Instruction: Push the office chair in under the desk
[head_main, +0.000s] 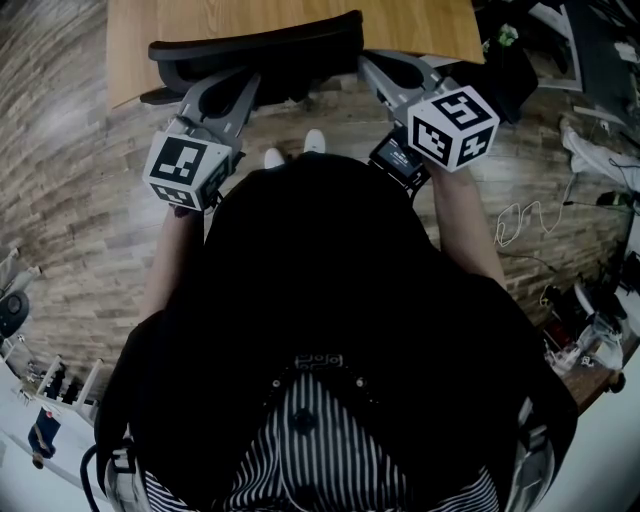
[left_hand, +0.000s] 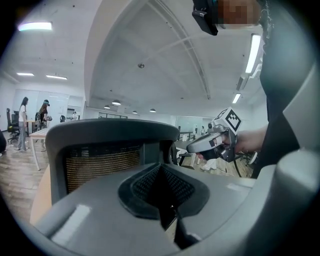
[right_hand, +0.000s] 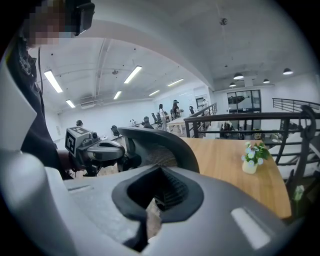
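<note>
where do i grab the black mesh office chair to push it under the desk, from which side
Probably the curved top rim of the black mesh-backed office chair, one hold near each end, coming from the person's side: its back faces away from the light wooden desk.

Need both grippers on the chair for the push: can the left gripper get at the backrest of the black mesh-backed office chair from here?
Probably yes. The left gripper, jaws shut, points straight at the black mesh backrest with nothing between them. I cannot tell whether it touches the backrest.
</note>
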